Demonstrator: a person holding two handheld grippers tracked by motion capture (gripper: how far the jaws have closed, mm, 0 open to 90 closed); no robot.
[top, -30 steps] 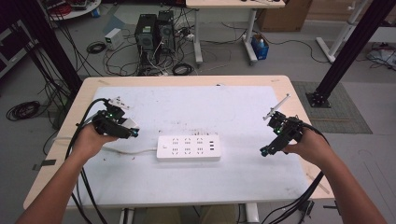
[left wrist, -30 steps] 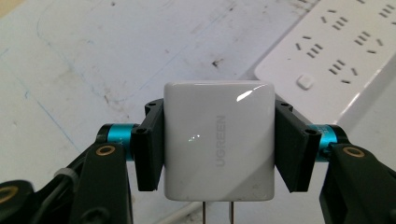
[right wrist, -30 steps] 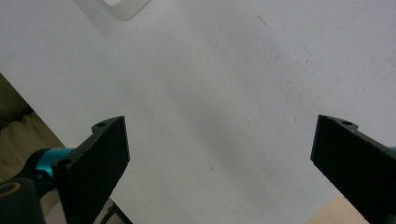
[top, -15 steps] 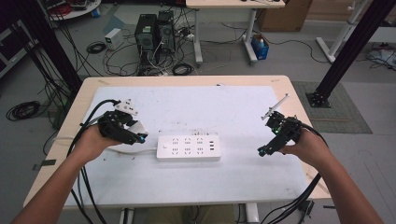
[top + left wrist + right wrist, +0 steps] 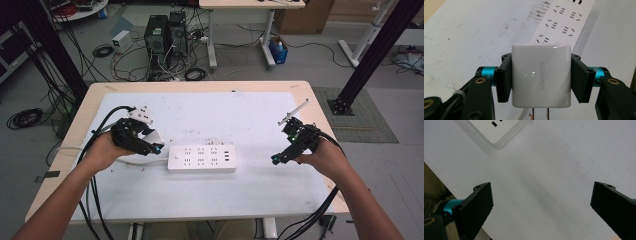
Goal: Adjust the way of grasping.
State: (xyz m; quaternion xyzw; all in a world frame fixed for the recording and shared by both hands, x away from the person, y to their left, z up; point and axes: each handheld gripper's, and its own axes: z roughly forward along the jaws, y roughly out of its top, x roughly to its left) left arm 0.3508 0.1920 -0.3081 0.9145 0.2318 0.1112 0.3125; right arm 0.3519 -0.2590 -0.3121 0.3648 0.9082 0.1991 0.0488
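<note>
1. High view: the left gripper [image 5: 150,142] hovers near the table's [image 5: 200,200] left edge, its jaws clamped on a white charger [image 5: 154,137], just beside the left end of the white power strip [image 5: 201,159]. The strip lies mid-table, its long axis running left to right. The right gripper [image 5: 285,152] hangs near the right edge.
2. Left gripper view: both pads press the charger's [image 5: 540,75] sides; its two prongs point back toward the camera, and the power strip [image 5: 564,22] lies beyond.
3. Right gripper view: the right gripper [image 5: 541,205] stands wide open, holding nothing, over bare table [image 5: 549,170] near a strip corner [image 5: 499,130].
</note>
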